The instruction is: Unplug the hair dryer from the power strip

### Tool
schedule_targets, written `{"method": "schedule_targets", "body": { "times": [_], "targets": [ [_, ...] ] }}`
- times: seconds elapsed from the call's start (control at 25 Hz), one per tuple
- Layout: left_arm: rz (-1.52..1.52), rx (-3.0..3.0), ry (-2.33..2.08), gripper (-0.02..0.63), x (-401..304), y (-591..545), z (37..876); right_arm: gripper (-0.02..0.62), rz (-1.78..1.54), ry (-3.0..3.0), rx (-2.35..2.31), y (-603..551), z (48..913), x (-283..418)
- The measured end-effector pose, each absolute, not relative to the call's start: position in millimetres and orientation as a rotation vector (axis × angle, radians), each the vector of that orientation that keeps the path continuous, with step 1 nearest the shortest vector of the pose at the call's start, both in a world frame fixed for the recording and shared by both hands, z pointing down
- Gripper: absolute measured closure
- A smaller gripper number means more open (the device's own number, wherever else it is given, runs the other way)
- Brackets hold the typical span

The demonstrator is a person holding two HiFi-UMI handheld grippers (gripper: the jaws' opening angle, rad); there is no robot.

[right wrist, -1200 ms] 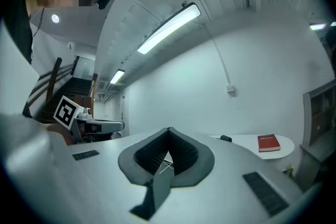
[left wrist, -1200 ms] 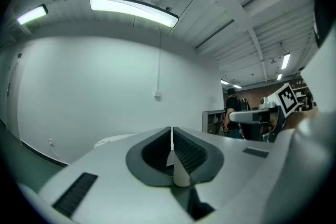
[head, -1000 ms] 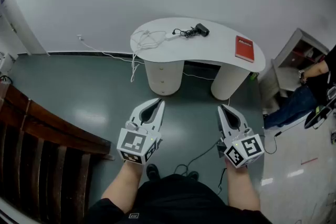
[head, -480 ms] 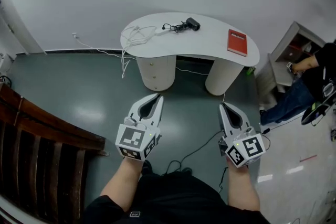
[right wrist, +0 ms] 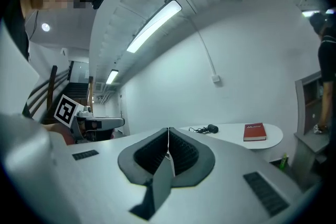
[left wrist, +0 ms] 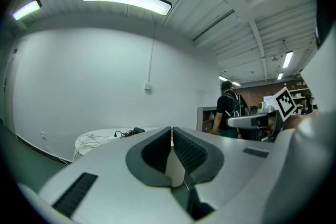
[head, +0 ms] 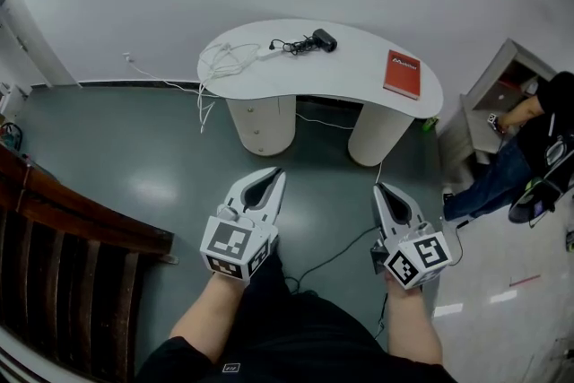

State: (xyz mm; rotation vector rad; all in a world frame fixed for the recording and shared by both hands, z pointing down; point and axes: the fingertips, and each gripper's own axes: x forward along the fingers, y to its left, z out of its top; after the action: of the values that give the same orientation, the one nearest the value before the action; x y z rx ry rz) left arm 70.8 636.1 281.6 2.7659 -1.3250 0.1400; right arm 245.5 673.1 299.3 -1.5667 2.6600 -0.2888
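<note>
Left gripper (head: pixel 275 174) and right gripper (head: pixel 379 187) are both pinched shut, empty. Hair dryer (head: pixel 323 40) sits upper middle on the white table (head: pixel 359 78), well apart from them. Power strip (head: pixel 267 53) is probably light and slidey, so pin it and pull the stiff plug, not the floppy cord (head: pixel 291 46).

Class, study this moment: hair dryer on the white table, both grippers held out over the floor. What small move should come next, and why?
Probably a step toward the table, carrying both grippers closer. The left gripper and right gripper are shut, empty and over the floor, well short of the table, where the hair dryer lies, its black cord leading to the white power strip.
</note>
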Motion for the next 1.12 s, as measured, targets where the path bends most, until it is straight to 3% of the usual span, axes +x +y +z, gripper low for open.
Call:
{"method": "schedule_targets", "body": {
  "times": [0.4, 1.12],
  "targets": [
    [0.122, 2.772, -1.318, 0.584, 58.1, 495.6, 283.8, 0.560, -0.334, 2.693, -1.573, 532.9, 305.2, 226.9],
    [0.263, 2.781, -1.321, 0.584, -16.3, 276.8, 292.0, 0.560, -0.360, 2.768, -1.374, 293.1, 300.3, 112.2]
  ]
}}
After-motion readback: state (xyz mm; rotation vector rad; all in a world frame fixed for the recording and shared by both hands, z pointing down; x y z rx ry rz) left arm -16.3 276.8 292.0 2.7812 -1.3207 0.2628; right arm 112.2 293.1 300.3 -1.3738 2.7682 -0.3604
